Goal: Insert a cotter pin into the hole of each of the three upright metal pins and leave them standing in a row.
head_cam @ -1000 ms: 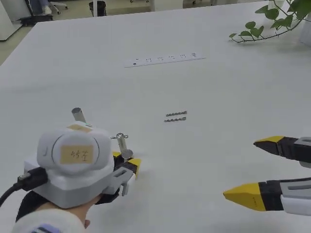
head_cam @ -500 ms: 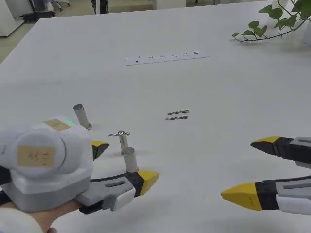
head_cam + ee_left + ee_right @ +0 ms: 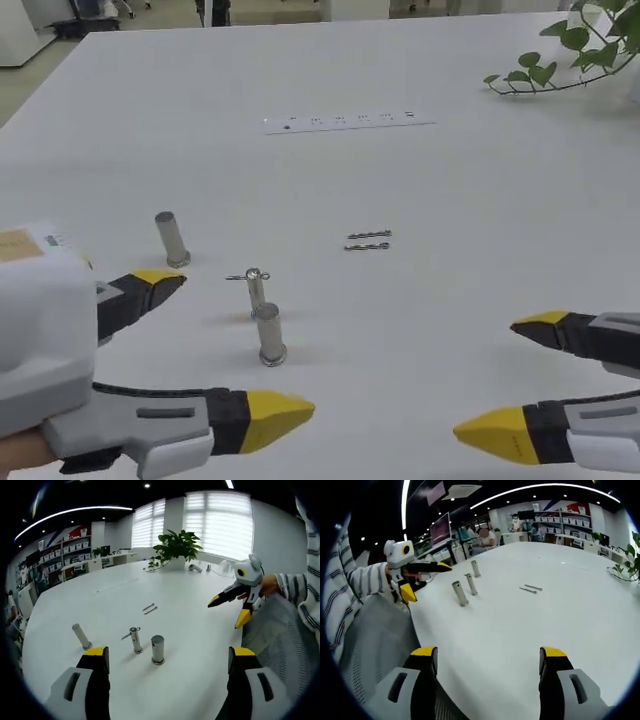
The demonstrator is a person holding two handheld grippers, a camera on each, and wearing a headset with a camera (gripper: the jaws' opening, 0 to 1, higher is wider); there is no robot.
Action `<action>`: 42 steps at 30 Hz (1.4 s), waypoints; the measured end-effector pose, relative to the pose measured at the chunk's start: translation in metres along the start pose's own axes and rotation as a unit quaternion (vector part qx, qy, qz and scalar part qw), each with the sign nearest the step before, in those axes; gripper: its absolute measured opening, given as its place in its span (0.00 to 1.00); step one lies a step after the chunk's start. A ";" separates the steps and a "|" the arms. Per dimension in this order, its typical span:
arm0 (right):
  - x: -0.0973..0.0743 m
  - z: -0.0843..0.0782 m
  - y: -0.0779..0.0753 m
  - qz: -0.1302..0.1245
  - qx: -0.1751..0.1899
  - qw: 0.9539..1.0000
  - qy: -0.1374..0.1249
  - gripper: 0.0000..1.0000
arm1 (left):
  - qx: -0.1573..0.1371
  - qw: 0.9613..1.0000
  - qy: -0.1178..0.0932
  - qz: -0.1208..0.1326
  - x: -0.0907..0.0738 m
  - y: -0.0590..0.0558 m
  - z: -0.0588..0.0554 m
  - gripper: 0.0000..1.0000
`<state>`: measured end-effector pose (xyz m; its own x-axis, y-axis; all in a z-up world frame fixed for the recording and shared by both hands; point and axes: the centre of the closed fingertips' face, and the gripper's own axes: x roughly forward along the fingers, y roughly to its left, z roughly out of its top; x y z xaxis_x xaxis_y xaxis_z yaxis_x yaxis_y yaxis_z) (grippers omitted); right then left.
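Jaws of left gripper wide apart, empty, 8 o'clock of nearest pin. Right gripper likewise spread, 4 o'clock. Middle pin carries cotter pin; loose cotter pins at its 2 o'clock.

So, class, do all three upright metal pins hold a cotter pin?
No: just the middle metal pin carries one, and two loose cotter pins lie on the table.

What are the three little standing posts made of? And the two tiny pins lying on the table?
The standing posts look like metal: smooth grey cylinders with a dull shine and brighter flat tops. The two tiny pins also look like metal wire, thin and silvery with small glints, though they are too small to be sure.
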<state>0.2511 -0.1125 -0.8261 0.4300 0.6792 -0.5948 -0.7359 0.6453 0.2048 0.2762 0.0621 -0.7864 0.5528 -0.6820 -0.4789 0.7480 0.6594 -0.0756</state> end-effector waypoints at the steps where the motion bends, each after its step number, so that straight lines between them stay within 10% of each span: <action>1: 0.000 0.001 0.000 0.002 -0.002 1.000 0.002 0.85 | 0.002 1.000 0.002 0.001 -0.001 0.001 -0.002 0.99; 17: 0.020 0.023 -0.011 0.042 -0.097 0.992 0.076 0.80 | -0.049 0.999 0.018 -0.010 -0.012 0.002 -0.026 0.99; 42: 0.086 0.056 -0.030 0.129 -0.249 0.940 0.196 0.67 | -0.099 0.995 -0.002 0.011 -0.025 0.008 -0.032 0.99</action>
<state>0.3393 -0.0538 -0.8394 0.0501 0.5462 -0.8362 -0.9845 0.1681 0.0508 0.2564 0.0943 -0.8024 0.5698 -0.6679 -0.4788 0.6487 0.7232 -0.2369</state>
